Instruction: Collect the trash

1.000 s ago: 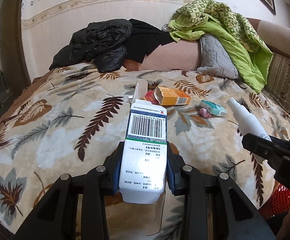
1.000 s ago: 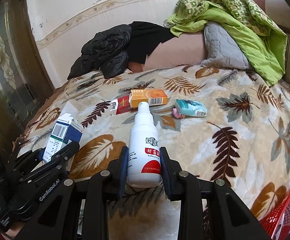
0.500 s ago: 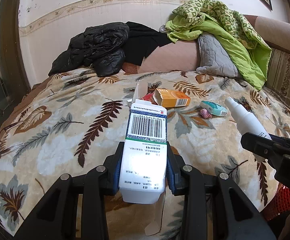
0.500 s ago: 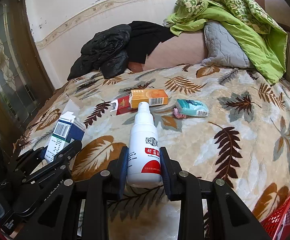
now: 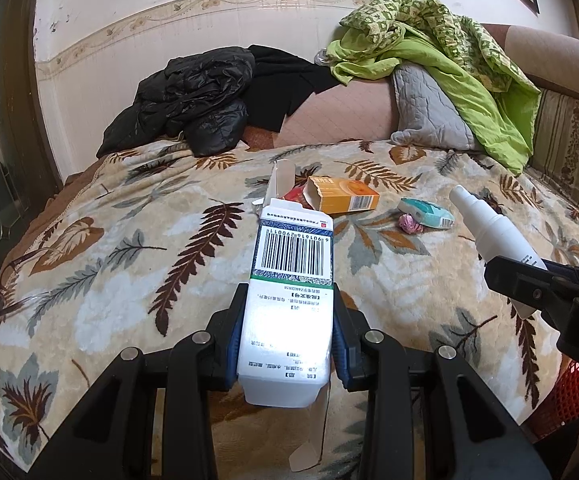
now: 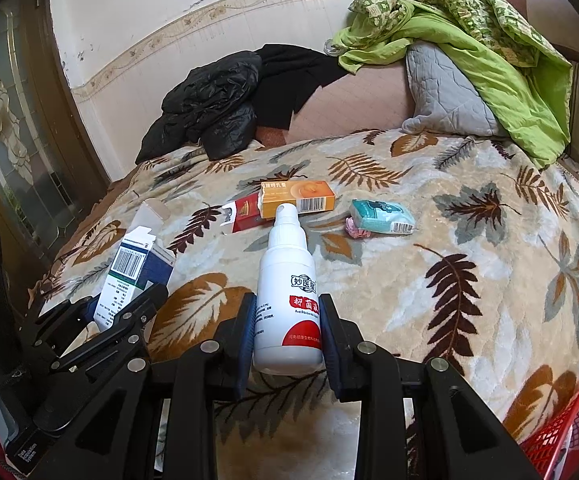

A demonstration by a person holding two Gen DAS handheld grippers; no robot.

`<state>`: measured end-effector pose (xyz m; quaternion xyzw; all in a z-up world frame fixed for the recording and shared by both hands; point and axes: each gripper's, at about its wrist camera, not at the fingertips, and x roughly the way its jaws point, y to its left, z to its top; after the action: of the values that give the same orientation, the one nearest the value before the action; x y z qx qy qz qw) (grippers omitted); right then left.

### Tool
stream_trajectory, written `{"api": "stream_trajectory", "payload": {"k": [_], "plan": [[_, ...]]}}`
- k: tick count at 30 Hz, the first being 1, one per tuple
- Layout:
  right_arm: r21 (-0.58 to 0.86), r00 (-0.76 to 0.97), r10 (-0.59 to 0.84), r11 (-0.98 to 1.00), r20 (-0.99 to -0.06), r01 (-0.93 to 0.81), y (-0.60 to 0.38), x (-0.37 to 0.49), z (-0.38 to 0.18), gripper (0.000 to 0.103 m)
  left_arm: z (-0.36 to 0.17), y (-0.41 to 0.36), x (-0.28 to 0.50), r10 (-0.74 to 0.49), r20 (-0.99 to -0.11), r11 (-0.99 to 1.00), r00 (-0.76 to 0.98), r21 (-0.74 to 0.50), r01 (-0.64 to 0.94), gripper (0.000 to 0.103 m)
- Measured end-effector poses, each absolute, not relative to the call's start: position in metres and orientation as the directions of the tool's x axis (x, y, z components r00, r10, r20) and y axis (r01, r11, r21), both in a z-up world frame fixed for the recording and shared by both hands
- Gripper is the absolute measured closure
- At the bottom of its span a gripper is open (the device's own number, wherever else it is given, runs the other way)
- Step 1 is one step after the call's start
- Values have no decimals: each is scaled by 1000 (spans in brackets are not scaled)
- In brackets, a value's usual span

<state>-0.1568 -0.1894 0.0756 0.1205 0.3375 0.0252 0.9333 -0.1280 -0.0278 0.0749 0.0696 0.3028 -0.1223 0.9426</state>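
The left gripper (image 5: 287,336) is clamping a white carton (image 5: 289,300) between its blue pads, gripping the lower half; the barcoded upper half is sticking out forward past the fingertips, with its top flap open. The carton is hanging above the leaf-patterned blanket (image 5: 109,248), tilted away from the camera.

The right gripper (image 6: 288,332) is clamping a white spray bottle (image 6: 287,296), its pads pressing on both sides of the bottle's base by the red label. The neck and nozzle are pointing forward, away from the gripper, over the blanket.

In the right wrist view the left gripper is sitting at the lower left with the carton poking up from it; in the left wrist view the bottle and the right gripper are sitting at the right edge. The two are well apart.

Lying on the blanket beyond both grippers are an orange box (image 6: 299,198), a red pack (image 6: 245,216) touching its left end, a teal packet (image 6: 381,216) and a small pink wad (image 6: 355,230) just beside the packet. A red mesh basket (image 6: 569,428) is showing at the lower right, off the blanket's edge.
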Motion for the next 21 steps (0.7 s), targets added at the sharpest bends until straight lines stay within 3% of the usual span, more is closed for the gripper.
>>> {"api": "stream_trajectory", "payload": {"k": [21], "plan": [[245, 765, 135, 969, -630, 30, -187, -155, 74, 71, 75, -33, -130, -185, -589, 961, 787, 61, 271, 68]]}}
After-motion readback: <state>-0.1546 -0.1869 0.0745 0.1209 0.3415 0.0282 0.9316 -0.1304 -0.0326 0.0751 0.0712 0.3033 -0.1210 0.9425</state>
